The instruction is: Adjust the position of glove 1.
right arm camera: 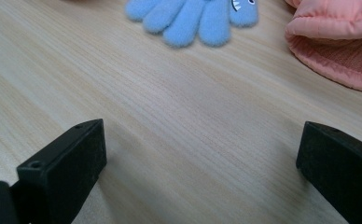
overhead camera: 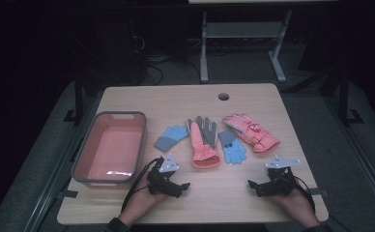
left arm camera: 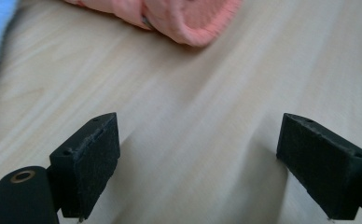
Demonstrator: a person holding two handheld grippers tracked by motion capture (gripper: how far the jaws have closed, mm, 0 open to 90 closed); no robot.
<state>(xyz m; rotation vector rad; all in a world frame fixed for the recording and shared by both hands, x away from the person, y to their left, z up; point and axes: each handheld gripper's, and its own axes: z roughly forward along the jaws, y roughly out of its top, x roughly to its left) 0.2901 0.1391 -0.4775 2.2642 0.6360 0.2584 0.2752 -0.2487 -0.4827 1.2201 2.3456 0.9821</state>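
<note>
- Left gripper (overhead camera: 184, 185) rests low on the table (overhead camera: 214, 198) near its front edge, jaws spread wide, bare wood between them.
- Right gripper (overhead camera: 251, 185) likewise low near the front edge, jaws spread, nothing held.
- Four gloves lie in a row mid-table: small blue glove (overhead camera: 171, 137), orange-and-grey glove (overhead camera: 203, 141), blue glove with a printed face (overhead camera: 232, 146), pink padded glove (overhead camera: 251, 131).
- Orange-and-grey glove's cuff (left arm camera: 188, 18) lies just ahead of the left gripper, apart from it.
- Printed blue glove's fingers (right arm camera: 188, 21) and the pink cuff (right arm camera: 337, 42) lie ahead of the right gripper; bare wood between.
- Pink tub (overhead camera: 109, 147) stands at the left, seemingly empty; the high view is dim.
</note>
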